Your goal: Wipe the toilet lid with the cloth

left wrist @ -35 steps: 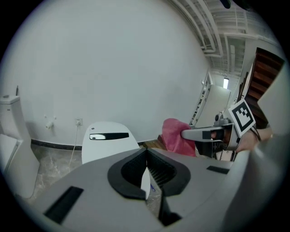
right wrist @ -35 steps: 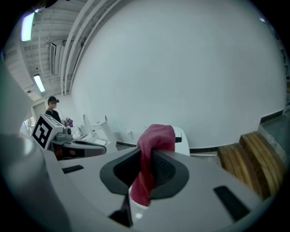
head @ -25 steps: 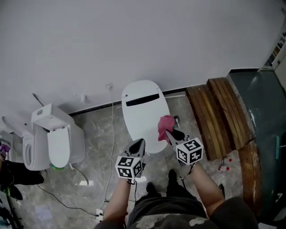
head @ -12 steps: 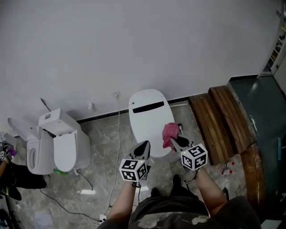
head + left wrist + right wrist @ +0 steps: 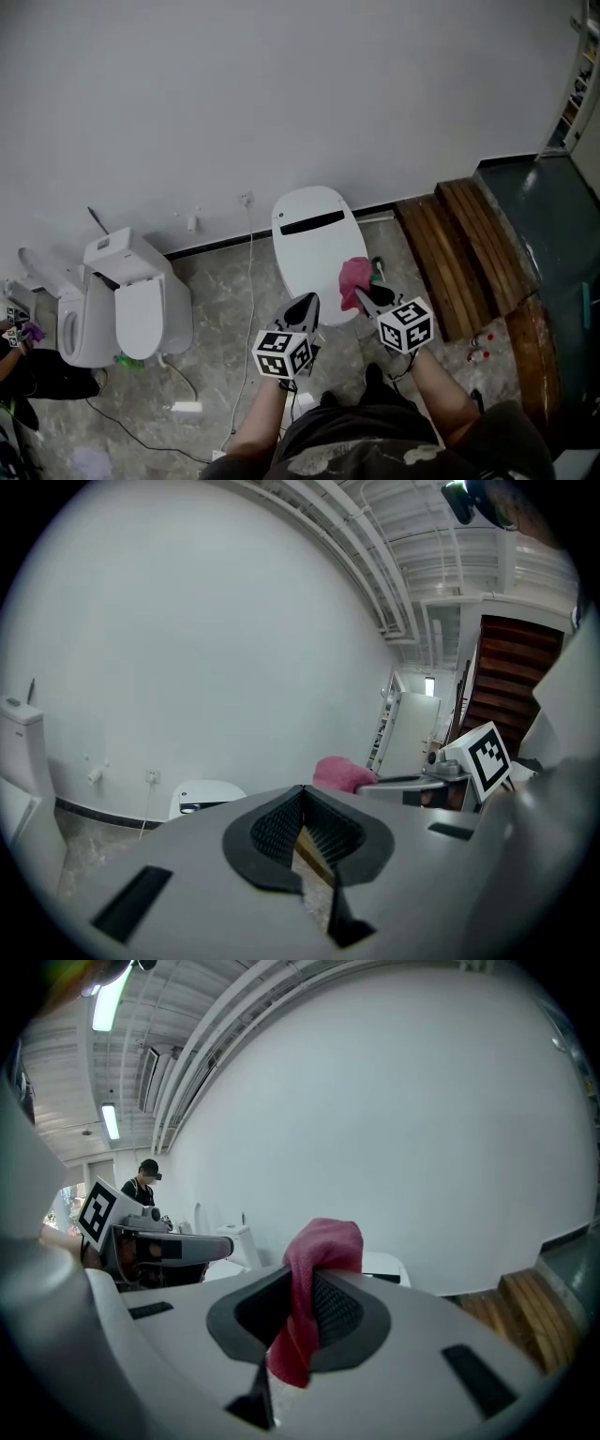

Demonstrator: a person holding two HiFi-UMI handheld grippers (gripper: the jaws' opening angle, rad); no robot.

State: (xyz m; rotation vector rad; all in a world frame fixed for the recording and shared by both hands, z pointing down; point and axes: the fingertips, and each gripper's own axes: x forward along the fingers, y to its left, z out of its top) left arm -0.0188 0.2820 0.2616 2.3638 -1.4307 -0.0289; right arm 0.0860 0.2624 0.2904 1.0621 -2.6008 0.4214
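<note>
The right tongs (image 5: 364, 298) pinch only a fold of the cloth (image 5: 354, 277), the left tongs (image 5: 307, 302) sit pressed together empty, so dragging over the centre-frame toilet lid (image 5: 309, 234) may tug it loose.

Black-and-white marker cubes (image 5: 278, 352) (image 5: 405, 325), dark patterned clothing (image 5: 361, 452)

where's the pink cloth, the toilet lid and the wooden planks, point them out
pink cloth (image 5: 353, 276), head view, middle of the bunched fabric.
toilet lid (image 5: 312, 261), head view, bare white middle of its top.
wooden planks (image 5: 459, 248), head view, middle of the stack.
</note>
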